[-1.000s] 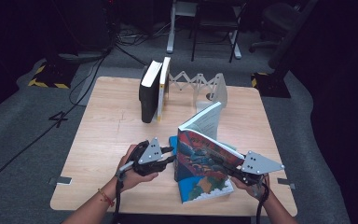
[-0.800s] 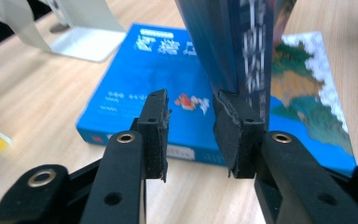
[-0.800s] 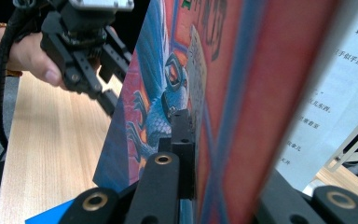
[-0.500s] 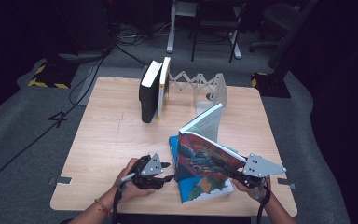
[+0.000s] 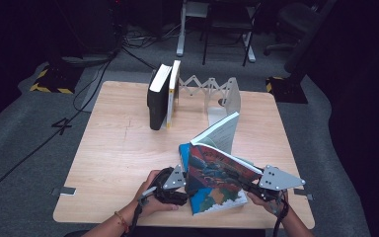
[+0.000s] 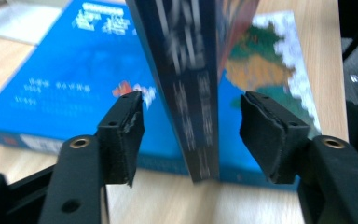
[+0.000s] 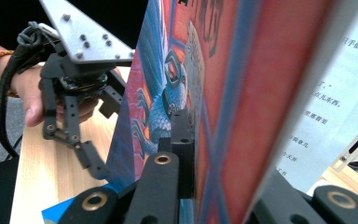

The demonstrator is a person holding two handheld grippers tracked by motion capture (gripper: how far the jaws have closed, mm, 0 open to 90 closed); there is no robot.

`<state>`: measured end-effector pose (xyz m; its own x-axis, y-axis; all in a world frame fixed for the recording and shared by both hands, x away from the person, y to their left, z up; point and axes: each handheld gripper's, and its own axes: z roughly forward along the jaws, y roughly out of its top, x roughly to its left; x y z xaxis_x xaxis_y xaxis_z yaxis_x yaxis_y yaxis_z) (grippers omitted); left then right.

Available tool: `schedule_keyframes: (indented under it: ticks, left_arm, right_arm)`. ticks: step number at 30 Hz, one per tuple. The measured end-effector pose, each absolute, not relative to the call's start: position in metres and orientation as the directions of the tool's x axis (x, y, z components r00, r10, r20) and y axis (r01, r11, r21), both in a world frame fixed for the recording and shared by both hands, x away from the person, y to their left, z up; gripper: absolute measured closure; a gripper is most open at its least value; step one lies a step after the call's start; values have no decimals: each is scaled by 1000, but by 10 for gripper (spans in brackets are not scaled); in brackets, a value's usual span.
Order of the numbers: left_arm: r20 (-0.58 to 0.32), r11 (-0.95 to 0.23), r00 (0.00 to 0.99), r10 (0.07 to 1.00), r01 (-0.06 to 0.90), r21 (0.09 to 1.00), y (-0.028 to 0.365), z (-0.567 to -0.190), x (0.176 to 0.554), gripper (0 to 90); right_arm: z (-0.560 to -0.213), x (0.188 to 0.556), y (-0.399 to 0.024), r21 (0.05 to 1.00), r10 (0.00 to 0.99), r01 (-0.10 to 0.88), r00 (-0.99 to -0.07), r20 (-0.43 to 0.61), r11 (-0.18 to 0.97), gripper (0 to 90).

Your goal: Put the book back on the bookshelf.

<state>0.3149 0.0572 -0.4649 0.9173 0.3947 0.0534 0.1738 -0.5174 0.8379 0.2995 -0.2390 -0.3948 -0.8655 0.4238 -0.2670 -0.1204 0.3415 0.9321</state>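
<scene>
1. My left gripper (image 5: 181, 197) sits low at the near edge of the tabletop (image 5: 113, 148). Its fingers (image 6: 121, 135) have just been opening and now stand apart on either side of the picture book's (image 5: 214, 177) spine, clear of it on both sides. Released, then, with the spine between them.
2. My right gripper (image 5: 249, 186) is clenched on the same book. In the right gripper view one finger (image 7: 182, 140) lies flat against the bird cover, and the other side of the book hides the second one.
3. The book stands tilted on its lower edge, near the front right of the tabletop, with its cover facing me.
4. It rests on a blue book (image 6: 65, 79) that lies flat beneath it.
5. A third, pale book (image 5: 220, 131) stands open just behind.
6. Further back, the folding rack (image 5: 212, 91) holds a black book (image 5: 157, 98) and a white book (image 5: 172, 91), both upright at its left end.
</scene>
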Motion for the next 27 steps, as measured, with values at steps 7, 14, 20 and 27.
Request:
schedule_keyframes:
  ticks: [7,14,20,27]
  left_arm:
    - [74,-446,918,390,118,887,47,-445,319,517]
    - [84,-392,927,365,71,917,45,-425,320,597]
    - [81,-391,934,347,65,918,44,-425,319,688]
    - [82,-392,941,328,57,918,43,-425,317,726]
  right_arm:
    - [-397,295,-244,921,414,-125,-865,-283,369,834]
    - [-399,293,-255,917,435,-109,-855,-284,384,772]
    - [-398,297,-264,922,489,-89,-826,-279,377,670]
    - [-402,310,-272,926,570,-11,-785,-241,377,459]
